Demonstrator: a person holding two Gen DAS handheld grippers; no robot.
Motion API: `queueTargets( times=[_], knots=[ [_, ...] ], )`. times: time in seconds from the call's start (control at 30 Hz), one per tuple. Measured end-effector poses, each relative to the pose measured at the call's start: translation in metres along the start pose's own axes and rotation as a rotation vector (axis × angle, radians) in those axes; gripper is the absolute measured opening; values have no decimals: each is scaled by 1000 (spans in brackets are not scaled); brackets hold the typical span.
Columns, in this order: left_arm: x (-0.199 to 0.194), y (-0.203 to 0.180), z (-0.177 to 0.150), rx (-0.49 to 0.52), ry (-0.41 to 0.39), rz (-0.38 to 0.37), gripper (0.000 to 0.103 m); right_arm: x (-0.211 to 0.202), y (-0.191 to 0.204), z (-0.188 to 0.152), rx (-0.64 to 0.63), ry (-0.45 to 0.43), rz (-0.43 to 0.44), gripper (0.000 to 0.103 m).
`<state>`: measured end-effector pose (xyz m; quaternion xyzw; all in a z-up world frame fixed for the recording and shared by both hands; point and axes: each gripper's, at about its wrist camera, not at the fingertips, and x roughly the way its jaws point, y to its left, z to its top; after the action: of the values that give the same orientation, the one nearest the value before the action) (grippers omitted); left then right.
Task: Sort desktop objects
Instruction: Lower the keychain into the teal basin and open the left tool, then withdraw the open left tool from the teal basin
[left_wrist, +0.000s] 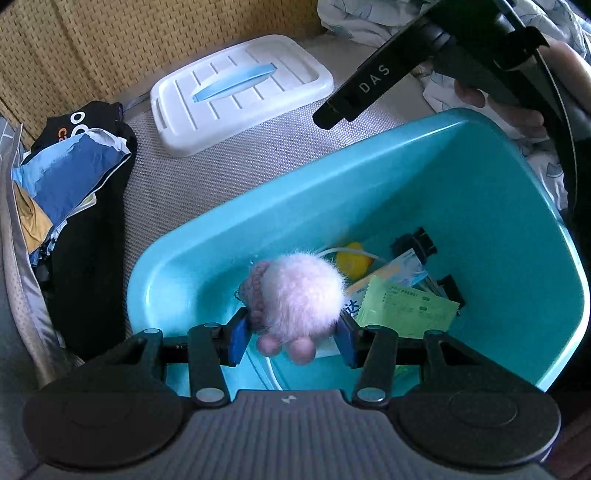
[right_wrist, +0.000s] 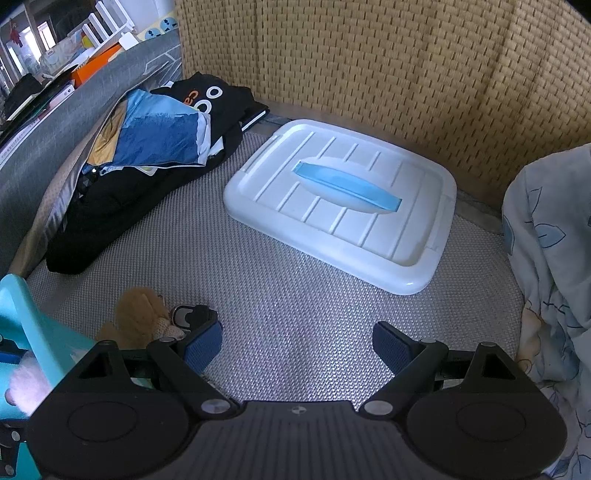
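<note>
My left gripper (left_wrist: 291, 338) is shut on a fluffy pink pompom toy (left_wrist: 299, 295) and holds it over the open teal bin (left_wrist: 498, 206). In the bin lie a green packet (left_wrist: 402, 312), a yellow item (left_wrist: 354, 256) and black clips (left_wrist: 417, 243). My right gripper (right_wrist: 297, 343) is open and empty above the grey woven mat (right_wrist: 280, 288). A brown plush toy (right_wrist: 138, 317) and a small black-and-white item (right_wrist: 188, 314) lie on the mat by its left finger. The bin's edge (right_wrist: 26, 314) and the pompom (right_wrist: 26, 384) show at the left of the right wrist view.
The bin's white lid with a blue handle (right_wrist: 343, 199) lies flat on the mat; it also shows in the left wrist view (left_wrist: 240, 88). A pile of black and blue clothes (right_wrist: 147, 158) lies at the left. A floral blanket (right_wrist: 554, 258) lies at the right. A woven backrest (right_wrist: 369, 55) stands behind.
</note>
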<state>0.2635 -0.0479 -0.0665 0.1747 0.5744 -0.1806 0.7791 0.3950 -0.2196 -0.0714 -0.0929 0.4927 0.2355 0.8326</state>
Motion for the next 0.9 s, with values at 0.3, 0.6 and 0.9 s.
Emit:
queueTargets(
  times=[0.3, 0.6, 0.9],
  knots=[
    [1, -1, -1, 5, -1, 6, 53, 1, -1, -1, -2, 3, 1, 92],
    [2, -2, 0, 6, 1, 6, 54, 3, -1, -1, -5, 6, 3, 92],
    [2, -1, 0, 4, 3, 7, 52, 4, -2, -2, -7, 9, 4, 92]
  ],
)
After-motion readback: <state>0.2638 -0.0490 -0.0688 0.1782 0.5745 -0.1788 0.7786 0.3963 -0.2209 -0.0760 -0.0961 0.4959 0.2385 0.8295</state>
